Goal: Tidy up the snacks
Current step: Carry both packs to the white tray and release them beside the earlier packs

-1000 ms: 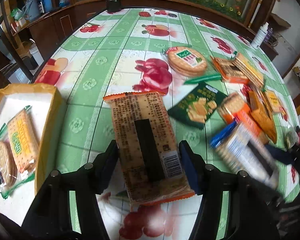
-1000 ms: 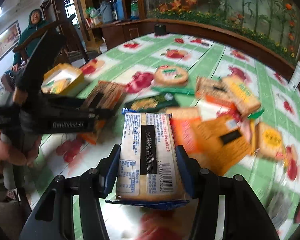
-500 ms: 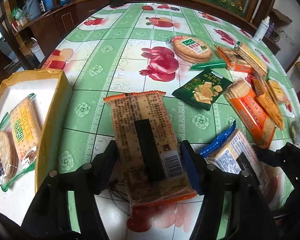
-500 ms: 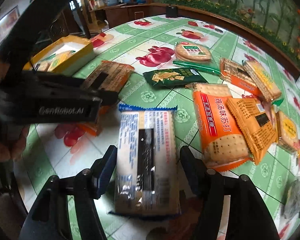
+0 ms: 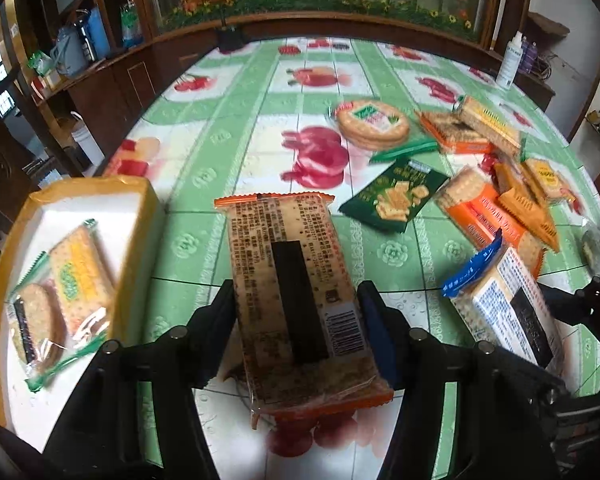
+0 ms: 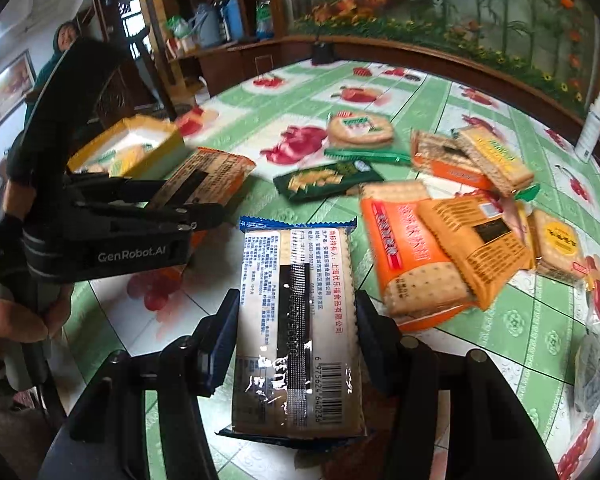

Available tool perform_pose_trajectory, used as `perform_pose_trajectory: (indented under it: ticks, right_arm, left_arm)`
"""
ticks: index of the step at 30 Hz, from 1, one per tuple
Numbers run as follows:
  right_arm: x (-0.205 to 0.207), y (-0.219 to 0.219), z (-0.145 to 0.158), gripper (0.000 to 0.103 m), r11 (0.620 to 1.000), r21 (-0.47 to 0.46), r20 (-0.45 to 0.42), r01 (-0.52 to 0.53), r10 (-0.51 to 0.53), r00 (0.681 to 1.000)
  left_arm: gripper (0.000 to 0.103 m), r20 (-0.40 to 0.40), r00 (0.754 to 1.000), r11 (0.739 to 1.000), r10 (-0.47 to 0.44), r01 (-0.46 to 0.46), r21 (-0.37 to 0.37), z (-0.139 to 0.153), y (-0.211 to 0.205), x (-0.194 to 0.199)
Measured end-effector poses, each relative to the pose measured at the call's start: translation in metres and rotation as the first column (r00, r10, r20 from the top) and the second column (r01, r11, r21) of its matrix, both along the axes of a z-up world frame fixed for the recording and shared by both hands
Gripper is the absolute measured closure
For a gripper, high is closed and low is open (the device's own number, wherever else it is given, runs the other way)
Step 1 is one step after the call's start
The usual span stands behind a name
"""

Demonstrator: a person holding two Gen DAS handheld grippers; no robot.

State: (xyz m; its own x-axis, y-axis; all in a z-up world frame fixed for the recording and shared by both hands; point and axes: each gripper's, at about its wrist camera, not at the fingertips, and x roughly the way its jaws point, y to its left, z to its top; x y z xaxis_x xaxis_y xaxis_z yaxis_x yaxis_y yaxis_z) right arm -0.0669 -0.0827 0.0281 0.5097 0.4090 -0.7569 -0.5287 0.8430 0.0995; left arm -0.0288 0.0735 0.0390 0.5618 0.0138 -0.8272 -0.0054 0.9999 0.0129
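the left gripper (image 5: 296, 312) has just closed on the orange-edged cracker pack (image 5: 296, 300), long axis running away from the camera; the right gripper (image 6: 296, 316) likewise clamps the blue-edged pack (image 6: 298, 332). further off, the blurred snack heap (image 6: 452, 240) and yellow tray (image 5: 148, 216), perhaps holding two packs.

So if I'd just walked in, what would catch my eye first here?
Probably the two tongs, each clamped on a cracker pack: the left tongs grip an orange-edged pack, the right tongs a blue-edged pack, both over the fruit-print tablecloth. Next, the jumble of snack packets to the right, and the yellow box at the left with two packs inside.
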Motion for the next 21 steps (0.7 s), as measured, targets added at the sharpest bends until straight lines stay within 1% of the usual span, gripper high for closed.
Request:
perform_pose_trajectory:
  ticks: [4, 11, 15, 21]
  right_arm:
    - [-0.002, -0.001, 0.006, 0.048, 0.999, 0.041, 0.002, 0.010, -0.010, 1.000]
    - [-0.002, 0.011, 0.021, 0.048, 0.998, 0.068, 0.031, -0.007, 0.005, 1.000]
    - [-0.001, 0.025, 0.031, 0.048, 0.996, 0.086, 0.048, -0.030, 0.026, 0.999]
    - [0.002, 0.050, 0.041, 0.048, 0.991, 0.108, 0.061, -0.077, 0.070, 0.996]
  left_arm:
    - [0.041, 0.026, 1.000, 1.000, -0.002, 0.002, -0.002, 0.011, 0.003, -0.007]
    - [0.041, 0.079, 0.997, 1.000, 0.008, -0.007, -0.017, 0.034, 0.018, -0.021]
    - [0.041, 0.104, 0.994, 0.999, 0.027, -0.025, -0.024, 0.047, 0.035, -0.028]
    - [0.041, 0.122, 0.990, 0.998, 0.067, -0.067, -0.009, 0.058, 0.066, -0.033]
